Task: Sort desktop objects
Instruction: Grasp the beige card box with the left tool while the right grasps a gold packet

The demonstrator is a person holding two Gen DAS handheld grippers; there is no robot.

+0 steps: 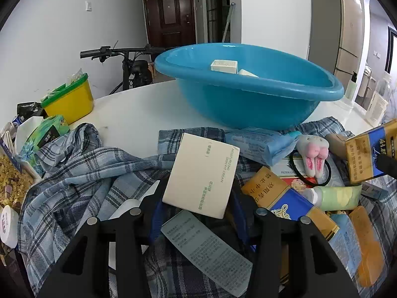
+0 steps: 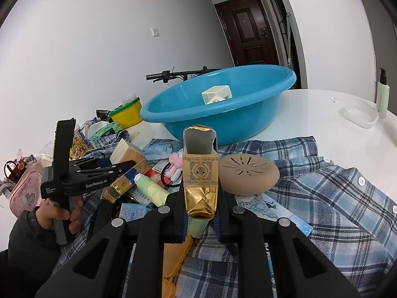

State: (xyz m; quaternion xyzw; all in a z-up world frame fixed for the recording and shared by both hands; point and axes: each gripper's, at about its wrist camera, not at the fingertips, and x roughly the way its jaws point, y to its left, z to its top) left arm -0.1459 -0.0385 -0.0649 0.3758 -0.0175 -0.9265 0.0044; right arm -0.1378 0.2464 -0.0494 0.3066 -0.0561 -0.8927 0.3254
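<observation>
While the left gripper [image 1: 198, 198] clamps a cream box [image 1: 202, 173], the right gripper [image 2: 200, 213] grips a gold pack [image 2: 200, 173] (upright).

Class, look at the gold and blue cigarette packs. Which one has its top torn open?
The gold cigarette pack clamped upright in the right gripper: its top gapes open. The pack lying on the shirt is closed.

door: dark brown door [image 1: 168, 15], shut, in the far wall
bicycle: black bicycle [image 1: 129, 67] beyond the counter's far edge
switch: white switch [image 2: 155, 32] on the wall
</observation>
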